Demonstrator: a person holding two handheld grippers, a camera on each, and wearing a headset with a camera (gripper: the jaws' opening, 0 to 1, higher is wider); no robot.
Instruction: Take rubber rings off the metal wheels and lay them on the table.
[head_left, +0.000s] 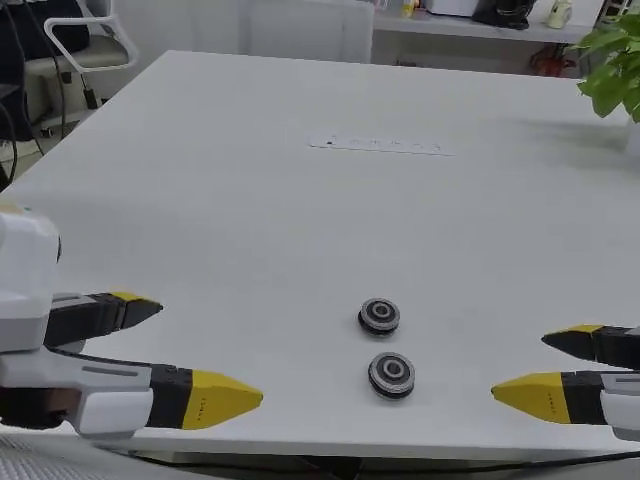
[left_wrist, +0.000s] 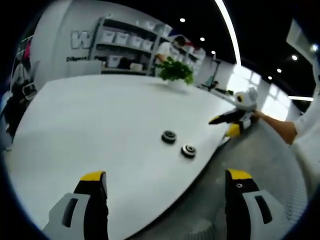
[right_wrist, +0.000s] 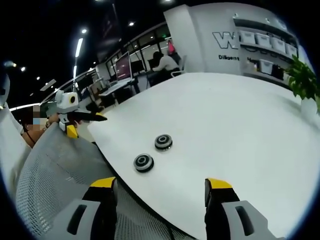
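Table (head_left: 300, 220) with one metal wheel (head_left: 379, 316) and a second metal wheel (head_left: 391, 375) just beside it, both close to the near edge.

Both look like they've got their black rubber rings (head_left: 372, 378) on, nothing lying loose on the table. The left hand-held gripper (head_left: 210, 352) sits by the near edge toward the left corner with its jaws wide apart and empty. The right hand-held gripper (head_left: 520, 365) is along the same edge on the right, jaws also spread and empty. The wheels are between them, touching neither. A plant (head_left: 615, 70) is at the far right corner.
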